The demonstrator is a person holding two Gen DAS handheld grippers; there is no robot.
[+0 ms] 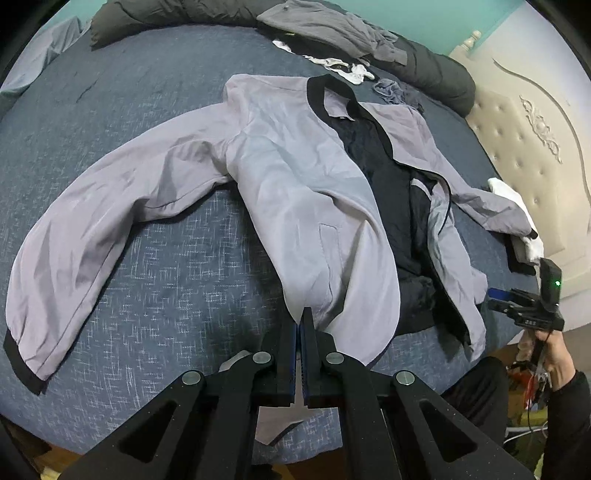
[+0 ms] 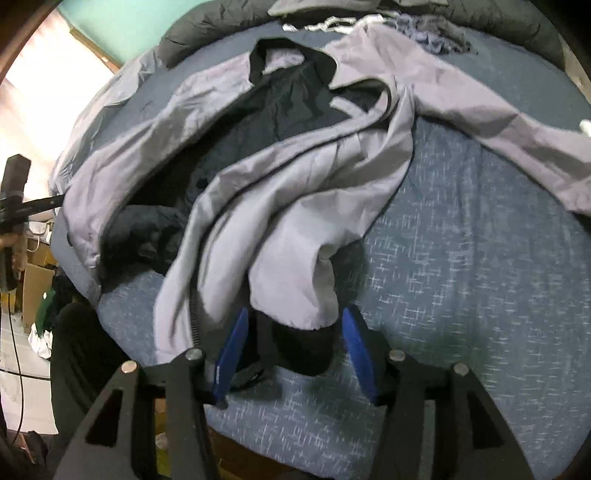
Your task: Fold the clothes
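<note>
Left wrist view: left gripper [image 1: 303,321] clenched, blue pads pressed together on the hem edge of the grey jacket [image 1: 295,184]. Fabric runs from the fingertips up and away over the bed [image 1: 166,277]. Jacket lies open, front up, black lining [image 1: 384,192] exposed down the middle, black collar [image 1: 332,88] at the far end. One sleeve [image 1: 92,229] spread out to the picture's left with its black cuff [image 1: 22,365] near the bed edge; the other sleeve trails right toward the headboard [image 1: 524,155]. A heap of other clothes [image 1: 332,33] sits at the far side of the bed. Right gripper [image 1: 524,314] seen at far right, off the bed edge, in a hand [image 1: 557,354]; its jaw state not readable here.

Right wrist view: right gripper [image 2: 295,343] released, blue fingers [image 2: 232,350] standing apart. A bunched fold of the jacket [image 2: 295,229] with a black hem band [image 2: 306,350] hangs between them, pads not pressing on it. Picture is motion-blurred. This view shows the jacket's crumpled right half and zip edge [image 2: 194,306] up close, which the left view shows only small; the spread sleeve and cuff do not appear here. Left gripper only as a dark shape at the left edge.

No containers visible.
</note>
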